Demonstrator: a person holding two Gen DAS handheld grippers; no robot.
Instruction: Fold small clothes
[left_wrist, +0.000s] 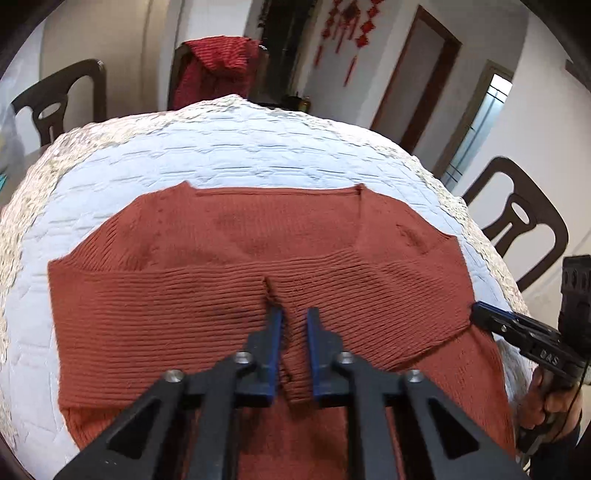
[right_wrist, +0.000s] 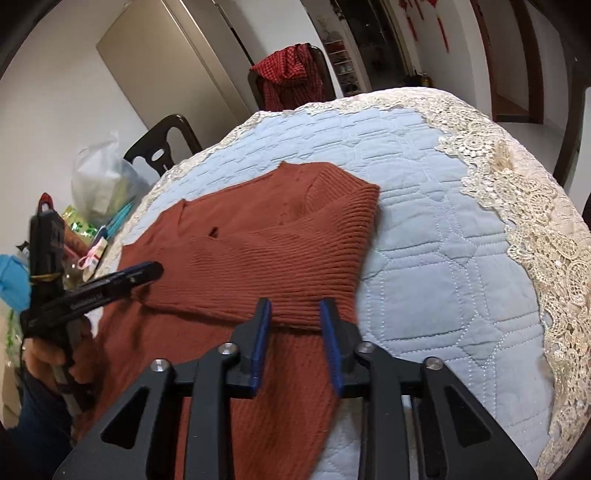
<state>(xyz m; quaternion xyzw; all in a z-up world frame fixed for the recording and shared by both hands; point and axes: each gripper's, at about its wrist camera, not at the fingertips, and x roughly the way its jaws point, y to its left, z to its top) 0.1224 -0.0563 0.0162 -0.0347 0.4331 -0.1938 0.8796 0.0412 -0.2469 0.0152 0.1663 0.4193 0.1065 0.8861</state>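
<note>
Your rust-red ribbed sweater (left_wrist: 229, 266) lay across the centre of the frame on the quilted blue cloth (left_wrist: 229, 147) of the desk, sleeves folded across the body. Your left hand-held gripper (left_wrist: 294, 321) stood spread over the cuffs, pinching nothing. Your right hand-held gripper (right_wrist: 295, 314) was likewise spread at the sleeve fold's edge. Risk, as I judged it: a pad could snag the loose knit and drag a folded sleeve out of place.

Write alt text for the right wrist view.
A rust-red knit sweater lies on a light blue quilted tablecloth with its sleeves folded across the body. The right gripper, jaws open, hovers over the near sleeve edge; the left gripper reaches in from the left.
</note>
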